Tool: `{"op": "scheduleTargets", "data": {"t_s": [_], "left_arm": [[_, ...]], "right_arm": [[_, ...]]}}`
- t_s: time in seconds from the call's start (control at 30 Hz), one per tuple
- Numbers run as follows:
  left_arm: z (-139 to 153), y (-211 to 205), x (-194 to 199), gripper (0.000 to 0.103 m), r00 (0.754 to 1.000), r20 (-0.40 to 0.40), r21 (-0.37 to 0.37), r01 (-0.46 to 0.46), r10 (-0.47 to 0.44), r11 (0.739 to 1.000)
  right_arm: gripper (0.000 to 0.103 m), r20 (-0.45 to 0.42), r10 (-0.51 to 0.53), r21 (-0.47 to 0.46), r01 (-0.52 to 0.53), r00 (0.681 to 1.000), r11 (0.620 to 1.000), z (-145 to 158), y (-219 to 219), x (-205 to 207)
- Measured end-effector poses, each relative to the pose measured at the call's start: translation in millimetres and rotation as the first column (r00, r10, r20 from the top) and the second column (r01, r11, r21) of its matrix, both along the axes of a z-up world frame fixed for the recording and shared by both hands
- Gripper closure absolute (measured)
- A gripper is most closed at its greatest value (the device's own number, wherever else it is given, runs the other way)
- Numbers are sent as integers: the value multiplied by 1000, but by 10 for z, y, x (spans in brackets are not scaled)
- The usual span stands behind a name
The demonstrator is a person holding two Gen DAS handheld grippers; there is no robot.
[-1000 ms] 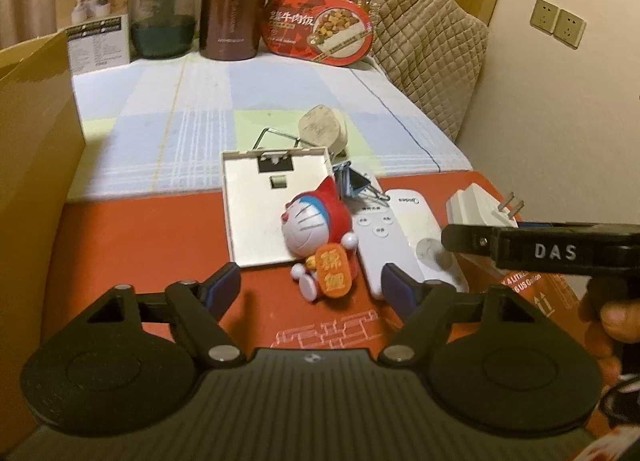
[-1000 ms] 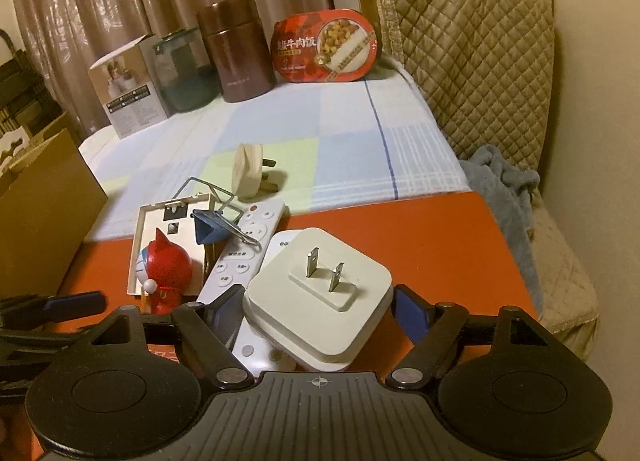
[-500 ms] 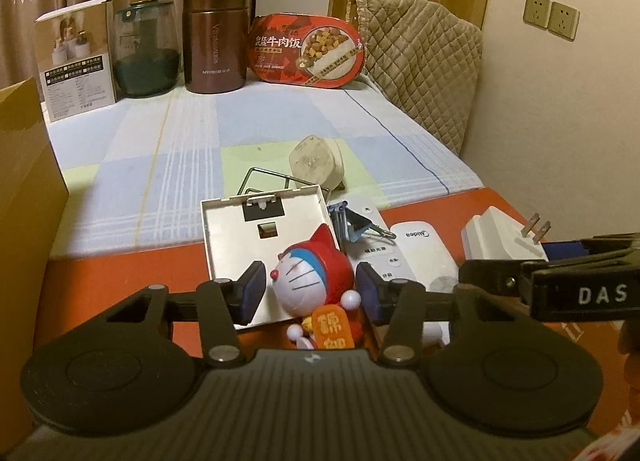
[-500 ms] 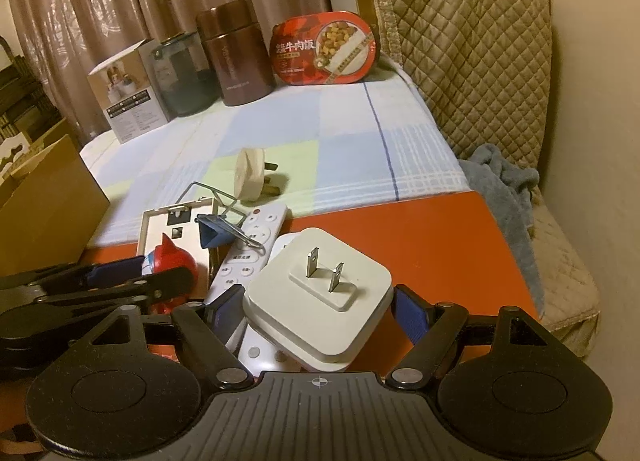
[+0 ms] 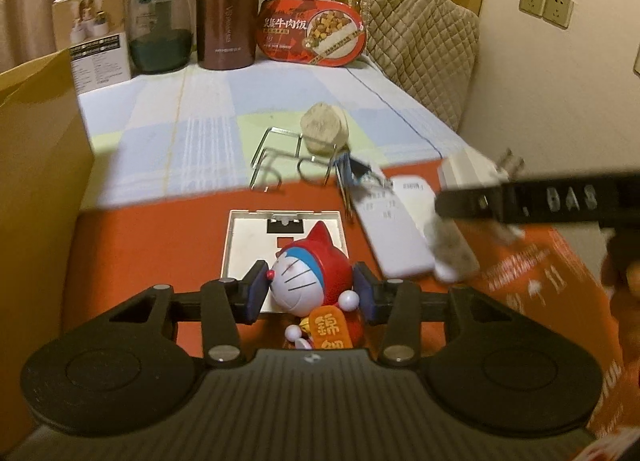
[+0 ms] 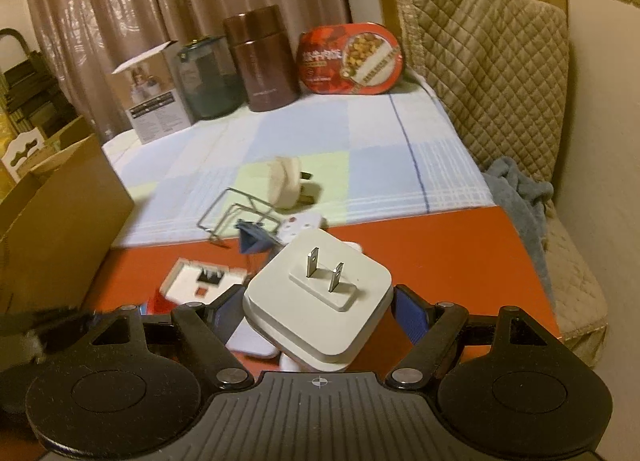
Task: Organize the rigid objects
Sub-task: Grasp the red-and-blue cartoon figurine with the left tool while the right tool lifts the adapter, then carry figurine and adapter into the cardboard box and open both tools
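A red-hooded Doraemon figure (image 5: pixel 308 277) stands on a white square plate (image 5: pixel 248 237) on the red surface (image 5: pixel 160 245). My left gripper (image 5: pixel 310 293) has the figure's head between its blue pads, which touch both sides; the jaws are still closing. My right gripper (image 6: pixel 316 311) is shut on a white two-pin plug adapter (image 6: pixel 320 297), held above the red surface with its pins up. In the left wrist view that gripper (image 5: pixel 540 201) reaches in from the right.
A white remote (image 5: pixel 396 229), a blue binder clip (image 5: pixel 354 173), a wire rack (image 5: pixel 280 157) and a beige plug (image 5: pixel 324 129) lie beyond. A cardboard box (image 5: pixel 36 165) walls the left. A brown flask (image 5: pixel 226 17), a jar and a meal box stand at the back.
The left jaws have closed from wide apart onto the Doraemon figure. Figure and white plate now sit nearer to me, apart from the wire rack. The right gripper still holds the adapter.
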State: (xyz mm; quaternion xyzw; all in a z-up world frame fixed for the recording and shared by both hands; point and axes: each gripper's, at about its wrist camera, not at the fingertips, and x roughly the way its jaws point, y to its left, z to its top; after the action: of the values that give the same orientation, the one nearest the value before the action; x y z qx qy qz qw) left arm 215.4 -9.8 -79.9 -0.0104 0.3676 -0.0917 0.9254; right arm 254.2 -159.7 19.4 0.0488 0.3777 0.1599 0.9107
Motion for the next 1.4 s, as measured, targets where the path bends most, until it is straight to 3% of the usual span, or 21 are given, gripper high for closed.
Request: {"op": "scheduleTargets", "data": {"t_s": [0.3, 0.5, 0.77, 1.07, 1.4], "left_arm": [[31, 71, -611, 63, 999, 34, 59, 28, -30, 998], [12, 153, -856, 63, 999, 11, 63, 30, -31, 998], [-34, 150, -887, 62, 999, 34, 77, 23, -26, 997], [-109, 166, -865, 62, 1000, 26, 71, 10, -12, 997], [35, 168, -905, 63, 998, 60, 76, 3, -8, 997]], "right_arm": [[27, 52, 39, -27, -38, 998, 999, 134, 122, -214], [27, 41, 41, -18, -40, 998, 999, 138, 130, -352], [27, 31, 67, -7, -67, 997, 998, 139, 226, -620], [27, 22, 61, 15, -61, 998, 998, 157, 231, -601], [27, 63, 56, 54, -59, 996, 997, 290, 277, -614]]}}
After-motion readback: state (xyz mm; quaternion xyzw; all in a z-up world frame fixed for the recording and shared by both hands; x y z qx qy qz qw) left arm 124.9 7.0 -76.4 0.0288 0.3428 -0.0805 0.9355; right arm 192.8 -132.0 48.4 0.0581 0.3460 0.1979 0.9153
